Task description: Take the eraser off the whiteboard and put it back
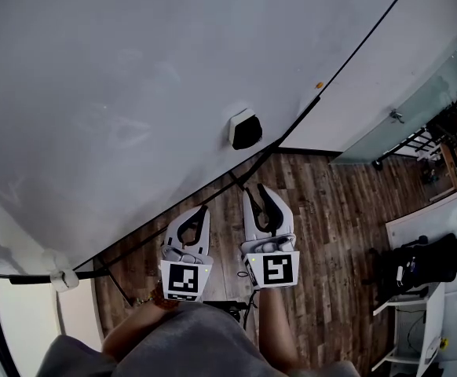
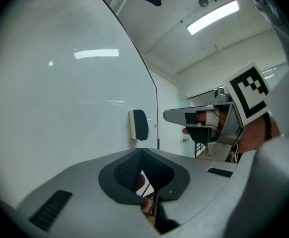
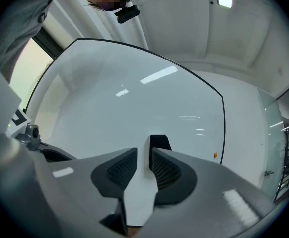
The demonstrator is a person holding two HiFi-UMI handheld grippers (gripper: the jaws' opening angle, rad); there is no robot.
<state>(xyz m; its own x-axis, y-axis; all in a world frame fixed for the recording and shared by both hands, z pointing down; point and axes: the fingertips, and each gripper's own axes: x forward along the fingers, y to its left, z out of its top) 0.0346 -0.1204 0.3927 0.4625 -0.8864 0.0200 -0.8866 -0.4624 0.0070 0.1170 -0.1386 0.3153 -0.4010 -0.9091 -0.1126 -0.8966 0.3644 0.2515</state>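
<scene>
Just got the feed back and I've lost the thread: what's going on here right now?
A person stands at the whiteboard with a hand-held gripper in each hand. The eraser sits on the board, untouched. The right hand-held gripper has its jaws a little apart and lined up with the eraser, short of it, with nothing between them. The left hand-held gripper is shut and empty beside it.

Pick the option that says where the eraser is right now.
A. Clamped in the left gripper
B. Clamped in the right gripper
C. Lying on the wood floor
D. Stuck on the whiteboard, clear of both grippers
D: the eraser sits on the whiteboard near its lower edge, with a gap of board and floor between it and the left gripper and the right gripper.
</scene>
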